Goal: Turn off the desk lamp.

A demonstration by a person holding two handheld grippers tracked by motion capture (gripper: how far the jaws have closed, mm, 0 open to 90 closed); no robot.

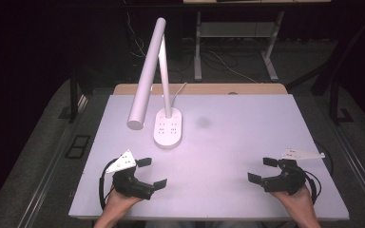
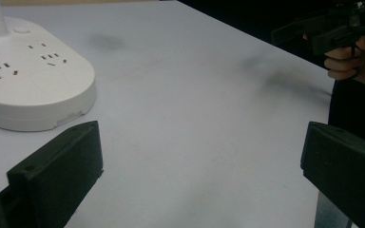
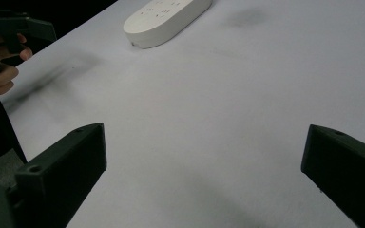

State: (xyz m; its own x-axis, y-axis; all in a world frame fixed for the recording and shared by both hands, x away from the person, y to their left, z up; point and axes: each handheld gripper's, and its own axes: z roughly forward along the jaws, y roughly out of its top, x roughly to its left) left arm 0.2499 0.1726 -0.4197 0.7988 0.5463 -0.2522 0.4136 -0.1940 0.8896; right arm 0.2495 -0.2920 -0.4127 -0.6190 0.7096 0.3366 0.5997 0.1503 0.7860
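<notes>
The desk lamp (image 1: 158, 76) is the one object standing on the table (image 1: 247, 142), a single white lamp made of an oval base (image 1: 168, 128), a thin upright stem and a long tubular head that slants down toward the near left. There are two grippers, one in each of the person's hands, both near the front edge of the table: the left gripper (image 1: 151, 173) at the near left and the right gripper (image 1: 263, 170) at the near right, well apart from each other. Each carries a grey three-cornered plate and trails a dark cable. The lamp stands toward the back left of the table, beyond the left gripper and nearer to it than to the right one; neither gripper touches it. In the left gripper view the base (image 2: 28, 76) lies just past the left jaw (apart from it, with bare table between), and its top shows two groups of small socket slots. In the right gripper view the base (image 3: 166, 16) sits far off at the top, well clear of both jaws. Both pairs of jaws stand wide apart with nothing between them but the pale table surface. No brand, label or readable writing can be made out on the lamp or the grippers.
</notes>
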